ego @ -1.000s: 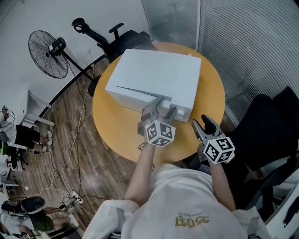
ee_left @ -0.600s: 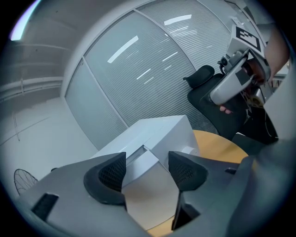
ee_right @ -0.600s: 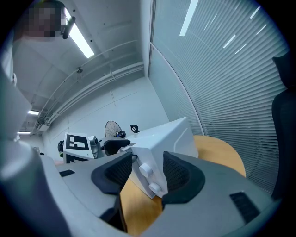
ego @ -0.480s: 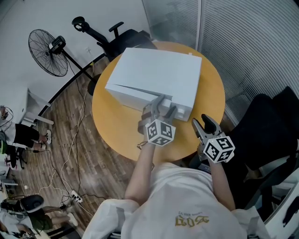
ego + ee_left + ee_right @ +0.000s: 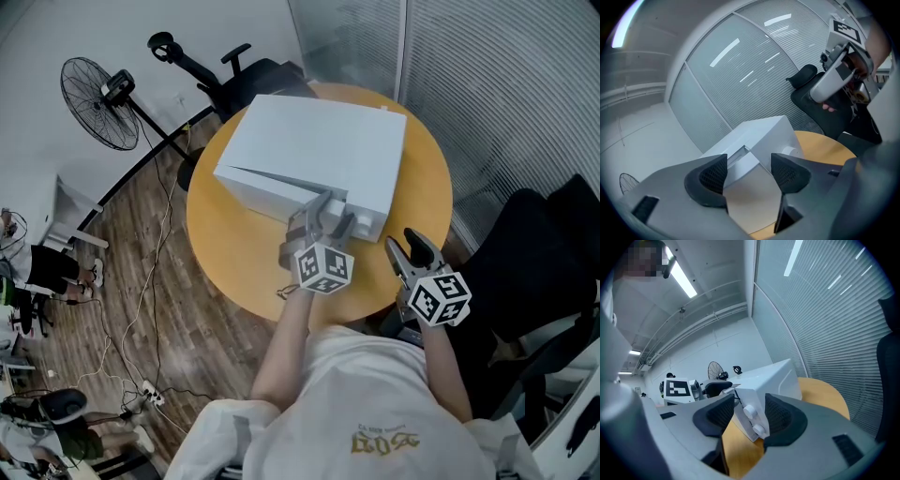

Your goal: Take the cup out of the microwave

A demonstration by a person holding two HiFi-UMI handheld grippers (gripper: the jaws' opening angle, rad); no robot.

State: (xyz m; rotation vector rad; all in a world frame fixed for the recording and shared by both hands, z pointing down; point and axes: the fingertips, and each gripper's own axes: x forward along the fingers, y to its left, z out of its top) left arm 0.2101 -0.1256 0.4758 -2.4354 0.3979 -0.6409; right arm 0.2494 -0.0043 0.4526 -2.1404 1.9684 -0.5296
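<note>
A white microwave (image 5: 319, 150) stands on the round yellow table (image 5: 234, 267); no cup is in sight in any view. My left gripper (image 5: 328, 214) is at the microwave's front, by the right edge of the door. In the left gripper view its jaws (image 5: 747, 171) frame that door edge (image 5: 754, 159); they have just been closing a little, but the pads do not press on anything. My right gripper (image 5: 411, 246) hovers open off the microwave's front right corner, empty. The right gripper view (image 5: 749, 413) looks at the two knobs (image 5: 751, 411).
A standing fan (image 5: 98, 105) and an office chair (image 5: 234, 80) are behind the table on the left. A black chair (image 5: 534, 253) stands close on the right. Cables (image 5: 150, 309) run over the wooden floor. Glass walls with blinds (image 5: 487, 84) are on the far side.
</note>
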